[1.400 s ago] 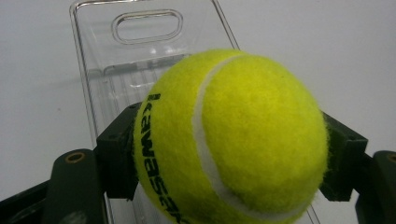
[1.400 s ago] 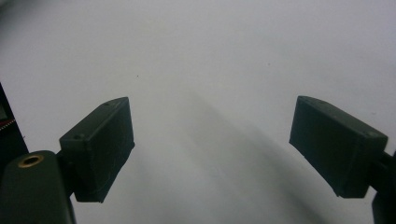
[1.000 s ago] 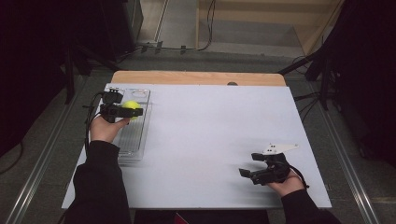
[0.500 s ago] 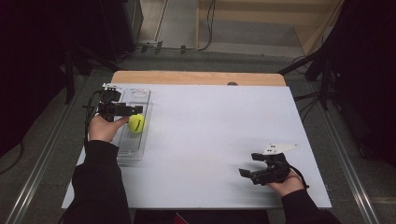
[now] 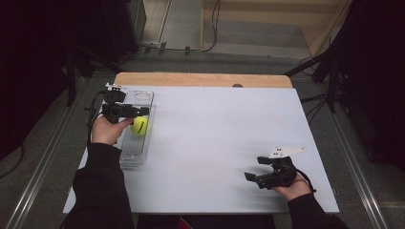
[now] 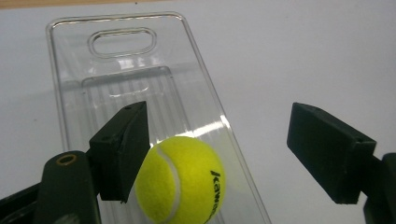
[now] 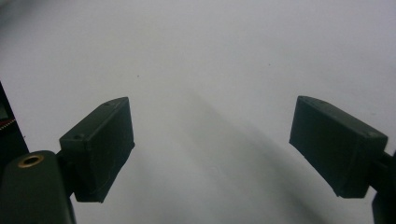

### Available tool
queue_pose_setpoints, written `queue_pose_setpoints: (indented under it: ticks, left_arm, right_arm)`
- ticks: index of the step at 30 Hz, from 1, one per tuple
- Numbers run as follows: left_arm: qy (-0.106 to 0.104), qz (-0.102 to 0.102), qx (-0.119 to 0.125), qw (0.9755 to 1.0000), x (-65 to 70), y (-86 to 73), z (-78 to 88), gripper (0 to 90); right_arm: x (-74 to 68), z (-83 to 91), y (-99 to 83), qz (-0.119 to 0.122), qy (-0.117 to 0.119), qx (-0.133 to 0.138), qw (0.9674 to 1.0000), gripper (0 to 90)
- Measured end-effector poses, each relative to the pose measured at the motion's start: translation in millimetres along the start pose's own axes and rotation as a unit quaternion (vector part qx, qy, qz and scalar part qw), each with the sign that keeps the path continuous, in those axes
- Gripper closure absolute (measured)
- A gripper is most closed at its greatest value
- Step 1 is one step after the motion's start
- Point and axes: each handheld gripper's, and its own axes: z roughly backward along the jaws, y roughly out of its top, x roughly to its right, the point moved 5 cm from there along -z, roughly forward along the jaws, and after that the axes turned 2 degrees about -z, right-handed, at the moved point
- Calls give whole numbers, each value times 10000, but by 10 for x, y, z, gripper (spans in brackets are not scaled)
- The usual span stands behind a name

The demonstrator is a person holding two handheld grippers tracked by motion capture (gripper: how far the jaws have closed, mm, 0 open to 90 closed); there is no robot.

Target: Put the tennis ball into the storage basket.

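A yellow tennis ball (image 5: 140,126) lies in a clear plastic tray (image 5: 143,98) at the table's left side. My left gripper (image 5: 141,111) hovers just above the ball, its jaws pointing right in the high view. In the left gripper view the ball (image 6: 180,179) sits low in the tray (image 6: 116,37). It is beside one pad of the left gripper (image 6: 224,140) and far from the other. These jaws have just been opening and do not press on the ball. My right gripper (image 5: 255,168) rests open near the table's front right. The right gripper (image 7: 210,144) has bare white tabletop between its jaws.
The white tabletop (image 5: 219,129) spreads wide between the two hands. A wooden strip (image 5: 200,79) runs along its far edge. Dark floor, cables and stands surround the table.
The ball has left the left gripper's jaws and dropped a little toward me into the tray. The left jaws have spread apart. The right hand has stayed still.
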Motion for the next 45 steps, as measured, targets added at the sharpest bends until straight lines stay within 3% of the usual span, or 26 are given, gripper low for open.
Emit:
queue_pose_setpoints:
  ticks: [19, 45]
  left_arm:
    - [-546, -323, -116, 9979, 355, 23, -113, 222]
    - [-912, -538, -236, 9941, 617, -27, -189, 223]
  right_arm:
    - [4, 4, 2, 18, 3, 14, 10000, 119]
    - [6, 19, -4, 1, -9, 31, 10000, 119]
